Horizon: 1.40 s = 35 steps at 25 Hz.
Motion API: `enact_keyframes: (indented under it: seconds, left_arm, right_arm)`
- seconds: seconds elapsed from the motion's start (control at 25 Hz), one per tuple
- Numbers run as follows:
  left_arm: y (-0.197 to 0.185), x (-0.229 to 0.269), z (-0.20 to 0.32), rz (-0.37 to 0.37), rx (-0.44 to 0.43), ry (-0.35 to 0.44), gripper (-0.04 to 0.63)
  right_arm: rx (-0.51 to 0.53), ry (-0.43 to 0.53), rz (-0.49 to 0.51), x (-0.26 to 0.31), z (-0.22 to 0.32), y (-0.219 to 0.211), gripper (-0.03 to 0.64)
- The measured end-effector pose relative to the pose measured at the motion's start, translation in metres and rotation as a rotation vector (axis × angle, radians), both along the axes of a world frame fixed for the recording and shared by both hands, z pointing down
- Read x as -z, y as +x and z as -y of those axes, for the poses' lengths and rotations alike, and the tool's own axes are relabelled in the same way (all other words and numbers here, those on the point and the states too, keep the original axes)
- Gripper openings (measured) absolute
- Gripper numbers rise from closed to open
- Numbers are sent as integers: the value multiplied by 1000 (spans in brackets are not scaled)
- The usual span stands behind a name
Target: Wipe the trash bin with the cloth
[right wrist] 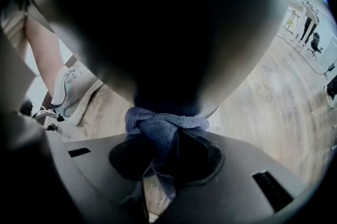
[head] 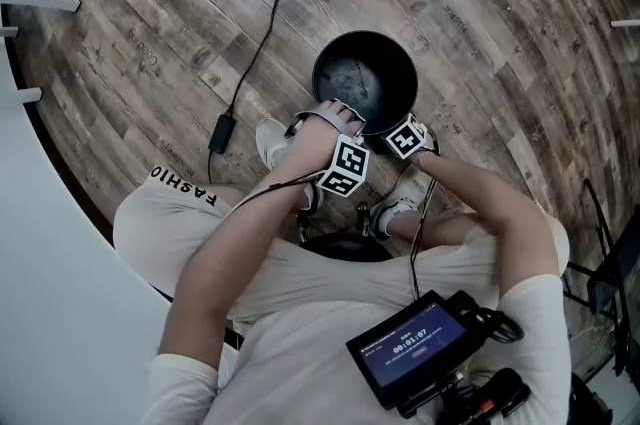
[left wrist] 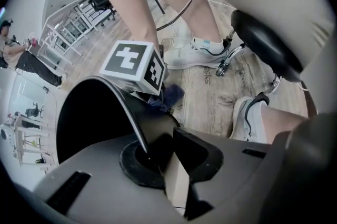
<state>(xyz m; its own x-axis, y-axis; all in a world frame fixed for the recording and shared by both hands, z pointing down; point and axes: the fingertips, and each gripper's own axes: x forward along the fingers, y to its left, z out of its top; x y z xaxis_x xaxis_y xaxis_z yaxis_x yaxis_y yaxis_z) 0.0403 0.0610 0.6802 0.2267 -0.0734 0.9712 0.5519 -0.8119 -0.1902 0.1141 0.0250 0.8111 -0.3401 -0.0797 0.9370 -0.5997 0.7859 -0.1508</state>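
The round black trash bin (head: 365,78) stands on the wood floor in front of my feet. At its near rim, my left gripper (head: 338,128) is shut on the bin's thin edge (left wrist: 134,130), which runs between its jaws. My right gripper (head: 408,139) is at the bin's near right side, shut on a bunched blue cloth (right wrist: 164,125). The cloth is pressed against the bin's dark outer wall (right wrist: 158,33). In the left gripper view the cloth (left wrist: 169,96) shows just under the right gripper's marker cube (left wrist: 134,66).
I sit on a black stool (left wrist: 266,44) with white shoes (left wrist: 197,54) either side of it. A black cable with an adapter (head: 222,131) lies on the floor left of the bin. A white surface (head: 40,263) borders the left. A screen device (head: 420,348) hangs at my chest.
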Motion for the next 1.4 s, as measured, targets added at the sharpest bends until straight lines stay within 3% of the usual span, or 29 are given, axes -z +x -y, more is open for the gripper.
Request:
enact_keyframes:
  seconds: [0.24,0.36,0.48,0.64,0.84,1.04,1.28,1.4]
  left_arm:
    - [1,0,2,2,0,3,57]
    - [-1,-1,1,4,9,-2,57]
    - [4,-1,1,-6,11,5,57]
    - [0,-1,0,-3,8,4,57]
    - [2,4,-2,-23,17,-3,71]
    - [-2,10,6,14,-10,44,138]
    - [-17,1,11,62,-5,58,132]
    - [-21,-4,6,83,-28,52,75]
  right_arm:
    - [-62,30,-21,-32,2,3,109]
    - [-78,-28,-3,-25,0,2,109]
    - [-97,-131,30,3,-8,8,109]
    - [-75,-139,65,57,-9,10,109]
    - [-136,-194,159,128,-16,5,109]
    - [-129,-189,229,185,-27,-10,109]
    - [-181,-182,279,216,-34,-30,109]
    - [-170,-170,272,213,-34,-35,109]
